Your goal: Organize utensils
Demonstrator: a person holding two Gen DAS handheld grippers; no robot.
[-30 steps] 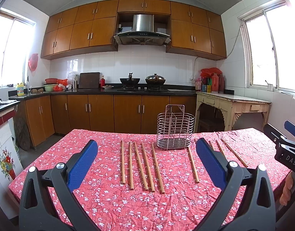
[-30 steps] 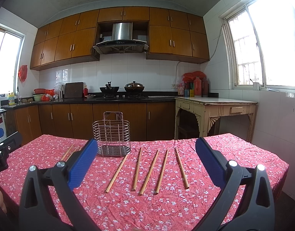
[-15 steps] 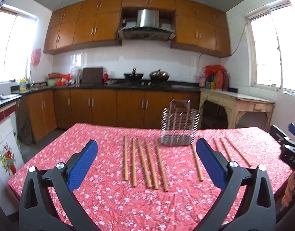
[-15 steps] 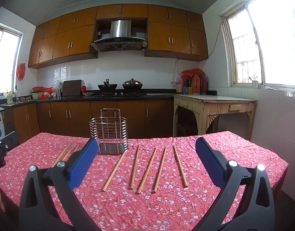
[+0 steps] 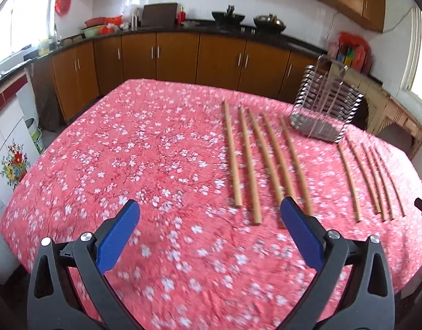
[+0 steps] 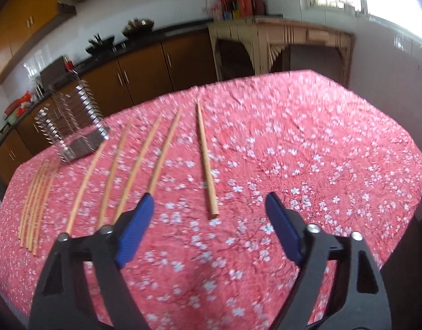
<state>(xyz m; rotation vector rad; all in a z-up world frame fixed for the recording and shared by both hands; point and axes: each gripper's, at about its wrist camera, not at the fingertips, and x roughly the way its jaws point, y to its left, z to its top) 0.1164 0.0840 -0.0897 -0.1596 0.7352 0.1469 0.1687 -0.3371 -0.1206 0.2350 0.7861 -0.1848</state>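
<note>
Nearest in each wrist view, blue-padded black fingers are being shown over the counter draped in a red floral cloth (image 5: 128,151). The left gripper (image 5: 209,221) is being held wide, nothing between its fingers. The right gripper (image 6: 209,206) is being held moderately apart, its jaws having just been closing, with nothing gripped; the near end of one light wooden chopstick (image 6: 205,159) is lying between and just ahead of its fingers.

Beyond the left gripper, a row of five wooden chopsticks (image 5: 263,162) is being seen side by side, with a second row further right (image 5: 370,178). Further back, the round wire utensil holder (image 5: 323,110) is standing upright on the cloth, apparently empty.

Risks being judged: a thin stick lying flat may be slipping or rolling from the pads, or cloth may be getting pinched with it; neighbouring sticks, lying close, may be getting nudged out of line.

Both views are being blurred by motion. The holder's compartments are not being made out. Only a sliver of the right gripper is being shown at the left view's right edge.
</note>
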